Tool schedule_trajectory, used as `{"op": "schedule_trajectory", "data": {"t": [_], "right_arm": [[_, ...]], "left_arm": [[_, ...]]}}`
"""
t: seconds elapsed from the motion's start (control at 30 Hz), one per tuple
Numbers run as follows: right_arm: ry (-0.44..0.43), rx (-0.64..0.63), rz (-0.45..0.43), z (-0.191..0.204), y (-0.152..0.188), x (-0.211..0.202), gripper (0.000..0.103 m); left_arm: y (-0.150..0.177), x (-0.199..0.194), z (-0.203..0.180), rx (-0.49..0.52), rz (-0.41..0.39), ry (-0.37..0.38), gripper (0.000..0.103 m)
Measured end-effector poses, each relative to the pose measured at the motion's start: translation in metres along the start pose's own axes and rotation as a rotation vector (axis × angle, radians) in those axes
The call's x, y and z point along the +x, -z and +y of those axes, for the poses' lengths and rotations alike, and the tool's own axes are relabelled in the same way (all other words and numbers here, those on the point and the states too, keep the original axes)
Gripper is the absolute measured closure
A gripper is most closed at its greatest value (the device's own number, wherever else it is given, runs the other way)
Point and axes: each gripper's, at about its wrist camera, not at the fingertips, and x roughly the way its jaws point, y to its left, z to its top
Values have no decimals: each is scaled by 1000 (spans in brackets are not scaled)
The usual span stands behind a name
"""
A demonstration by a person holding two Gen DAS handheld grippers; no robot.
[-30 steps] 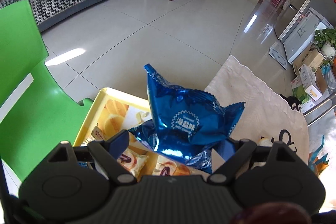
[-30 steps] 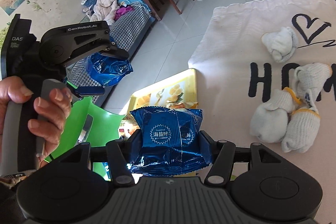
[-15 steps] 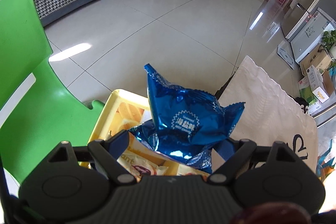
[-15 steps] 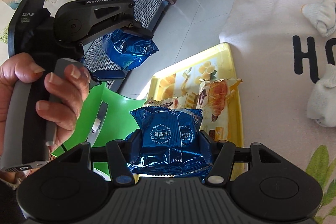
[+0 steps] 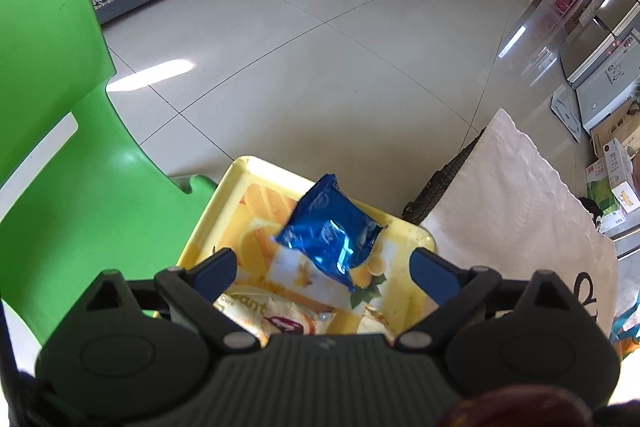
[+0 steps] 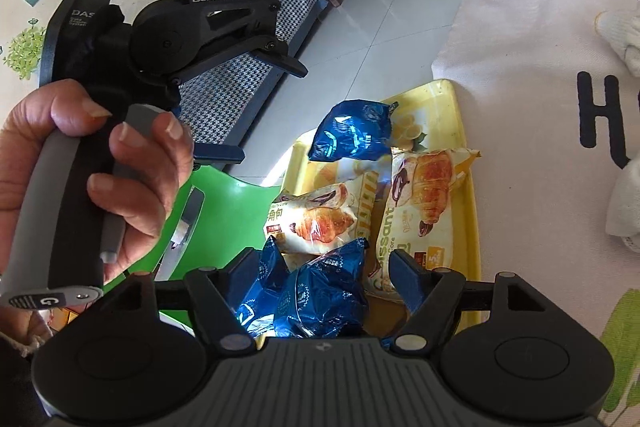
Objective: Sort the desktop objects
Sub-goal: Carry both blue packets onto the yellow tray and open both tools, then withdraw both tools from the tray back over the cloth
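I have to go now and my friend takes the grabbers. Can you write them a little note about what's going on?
Left gripper: jaws opening, nothing between them; its blue packet is over the yellow tray, clear of the pads.
Right gripper: jaws opening; a second blue packet is between the fingers, not pressed.
Two croissant packs lie in the tray.
Left: white socks on the cloth.

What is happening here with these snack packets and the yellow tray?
A person is sorting snack packets into a yellow tray with a hand-held gripper in each hand. The left hand-held gripper is opening, and its blue packet is dropping clear of it over the tray. The right hand-held gripper is also opening, with a second blue packet between its fingers. Two croissant packets already lie in the tray.
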Motion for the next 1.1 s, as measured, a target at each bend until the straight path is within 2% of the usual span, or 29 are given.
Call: {"op": "schedule_trajectory", "data": {"t": [0.1, 0.2, 0.47, 0.83, 1.1], "right_arm": [[16, -18, -6, -1, 0, -5, 31], [32, -30, -4, -1, 0, -11, 31], [116, -41, 16, -10, 1, -19, 31], [281, 72, -39, -48, -14, -71, 30], [438, 173, -72, -81, -21, -108, 30]], "left_arm": [[4, -4, -7, 31, 1, 13, 6], [8, -8, -13, 47, -7, 18, 1], [22, -19, -35, 111, -15, 24, 1], [45, -37, -78, 202, -39, 78, 1], [77, -35, -116, 280, 18, 140, 1]]}}
